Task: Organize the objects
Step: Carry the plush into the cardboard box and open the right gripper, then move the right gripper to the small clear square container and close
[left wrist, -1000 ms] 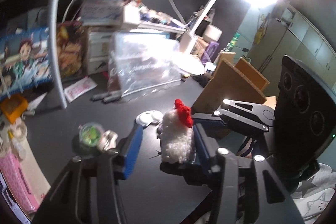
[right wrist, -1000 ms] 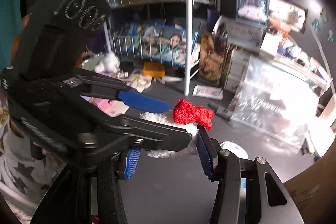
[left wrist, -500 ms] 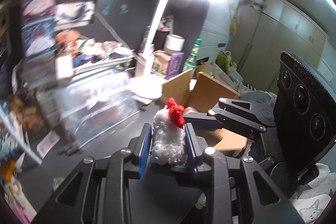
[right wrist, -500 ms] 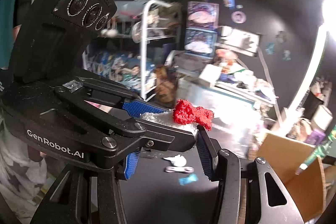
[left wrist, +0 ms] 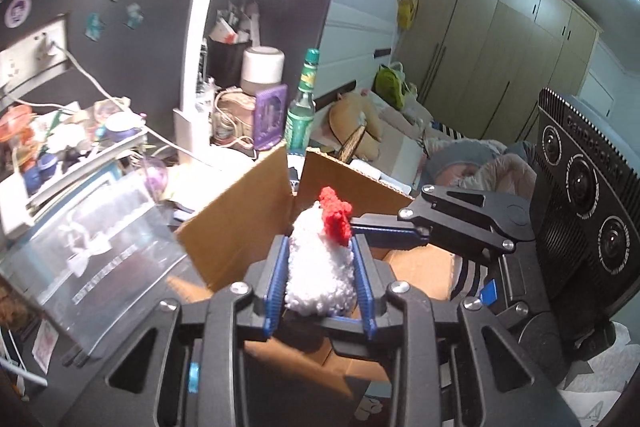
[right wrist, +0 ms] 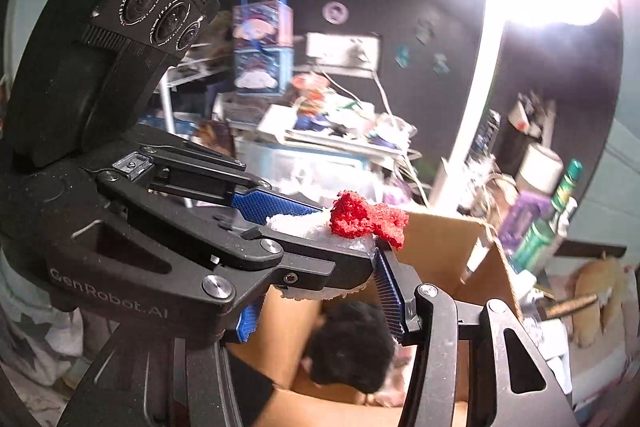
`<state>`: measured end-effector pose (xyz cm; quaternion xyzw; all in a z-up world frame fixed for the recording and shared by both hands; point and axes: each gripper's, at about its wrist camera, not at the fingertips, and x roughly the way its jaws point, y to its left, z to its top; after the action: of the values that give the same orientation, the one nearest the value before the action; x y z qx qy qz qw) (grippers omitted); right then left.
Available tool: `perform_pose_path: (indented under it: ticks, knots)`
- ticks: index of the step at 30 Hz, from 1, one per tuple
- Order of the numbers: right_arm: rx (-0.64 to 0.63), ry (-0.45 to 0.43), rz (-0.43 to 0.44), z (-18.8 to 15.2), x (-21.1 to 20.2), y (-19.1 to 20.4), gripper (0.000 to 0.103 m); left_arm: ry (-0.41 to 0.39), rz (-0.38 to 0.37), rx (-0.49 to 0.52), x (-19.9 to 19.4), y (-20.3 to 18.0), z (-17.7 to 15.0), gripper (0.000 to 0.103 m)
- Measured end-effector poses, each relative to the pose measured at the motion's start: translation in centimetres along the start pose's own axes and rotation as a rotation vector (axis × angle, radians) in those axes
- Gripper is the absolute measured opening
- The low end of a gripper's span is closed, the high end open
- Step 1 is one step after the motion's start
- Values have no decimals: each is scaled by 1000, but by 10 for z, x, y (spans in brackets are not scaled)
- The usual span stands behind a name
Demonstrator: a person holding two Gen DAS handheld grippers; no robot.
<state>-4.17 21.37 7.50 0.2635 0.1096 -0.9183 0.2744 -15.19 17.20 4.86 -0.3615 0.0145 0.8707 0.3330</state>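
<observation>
Up close, the left gripper (left wrist: pixel 320 279) clamps the white plush toy (left wrist: pixel 320 275) above the open cardboard box (left wrist: pixel 240 219); the right gripper (right wrist: pixel 320 291) seems spread wide around it, holding nothing. Releasing off-centre could catch a flap.

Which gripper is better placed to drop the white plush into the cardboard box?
Left. The left gripper is shut on the white plush above the cardboard box; the right gripper merely brackets it.

green bottle (left wrist: pixel 301 115), purple case (left wrist: pixel 270 116) (beside), wardrobe (left wrist: pixel 500 47)
</observation>
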Motion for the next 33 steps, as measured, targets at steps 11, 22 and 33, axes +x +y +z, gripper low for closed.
perform_pose_path:
  ticks: [11, 22, 33]
  knots:
    - [67, 104, -20, -14, 19, -35, 49, 75, 10, -11, 41, 1, 8, 49]
    - [61, 153, -59, -16, 19, -33, 76, 21, 33, -2, 19, 4, 3, 84]
    - [-35, 104, 11, 0, 16, 27, 76, -97, 98, -92, -52, 36, -37, 90]
